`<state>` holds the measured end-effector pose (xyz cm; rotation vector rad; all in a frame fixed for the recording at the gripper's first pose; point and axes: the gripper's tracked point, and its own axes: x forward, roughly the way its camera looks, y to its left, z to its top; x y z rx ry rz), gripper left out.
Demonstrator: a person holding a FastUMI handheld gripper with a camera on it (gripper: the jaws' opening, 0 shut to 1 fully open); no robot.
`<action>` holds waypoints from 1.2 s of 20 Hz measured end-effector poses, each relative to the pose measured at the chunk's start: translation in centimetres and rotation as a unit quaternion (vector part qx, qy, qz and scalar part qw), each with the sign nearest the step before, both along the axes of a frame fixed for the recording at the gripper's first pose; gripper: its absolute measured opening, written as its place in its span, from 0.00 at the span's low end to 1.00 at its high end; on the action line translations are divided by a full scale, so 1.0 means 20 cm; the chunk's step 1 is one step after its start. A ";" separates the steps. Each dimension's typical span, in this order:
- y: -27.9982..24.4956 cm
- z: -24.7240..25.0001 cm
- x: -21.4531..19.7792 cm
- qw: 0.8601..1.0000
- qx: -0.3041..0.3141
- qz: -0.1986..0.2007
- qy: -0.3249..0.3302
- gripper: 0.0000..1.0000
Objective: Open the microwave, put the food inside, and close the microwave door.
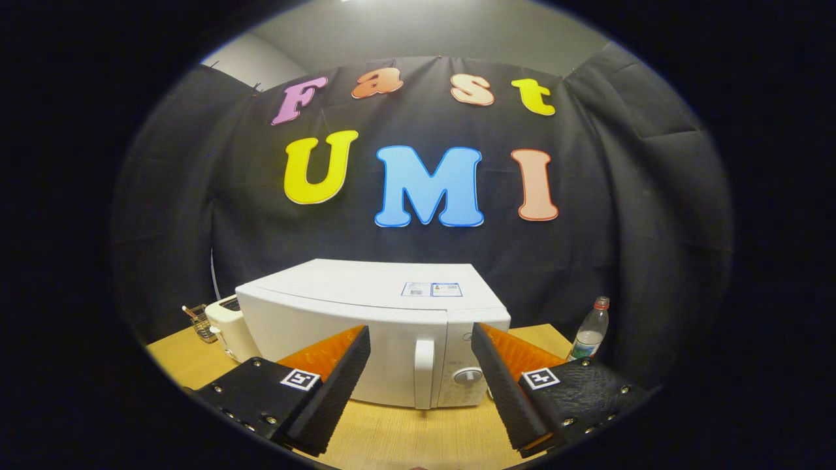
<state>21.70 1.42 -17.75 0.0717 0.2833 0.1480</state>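
A white microwave (pixel 366 313) stands on the wooden table (pixel 405 431) with its door shut. Its upright white handle (pixel 424 372) and a round knob (pixel 467 375) sit at the right of its front. My gripper (pixel 421 365) is open and holds nothing. It hangs a little in front of the microwave, with the handle showing between the two fingers. I see no food here.
A white toaster (pixel 222 326) stands left of the microwave, with a small wire basket (pixel 199 323) behind it. A clear plastic bottle with a red cap (pixel 590 329) stands at the right, near the table's edge. Black cloth walls close off the back.
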 end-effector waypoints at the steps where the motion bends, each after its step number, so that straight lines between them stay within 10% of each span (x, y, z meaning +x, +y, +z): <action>1: 0.00 -0.05 0.03 1.000 0.003 0.000 0.009 0.97; 12: 0.03 -0.46 0.19 0.995 0.012 0.012 0.094 0.87; 16: 0.05 -0.51 0.20 0.995 -0.003 0.011 0.098 0.49; 23: 0.07 -0.51 0.15 0.990 0.020 0.036 0.134 0.38; 24: 0.10 -0.58 0.25 0.992 0.010 0.025 0.126 0.21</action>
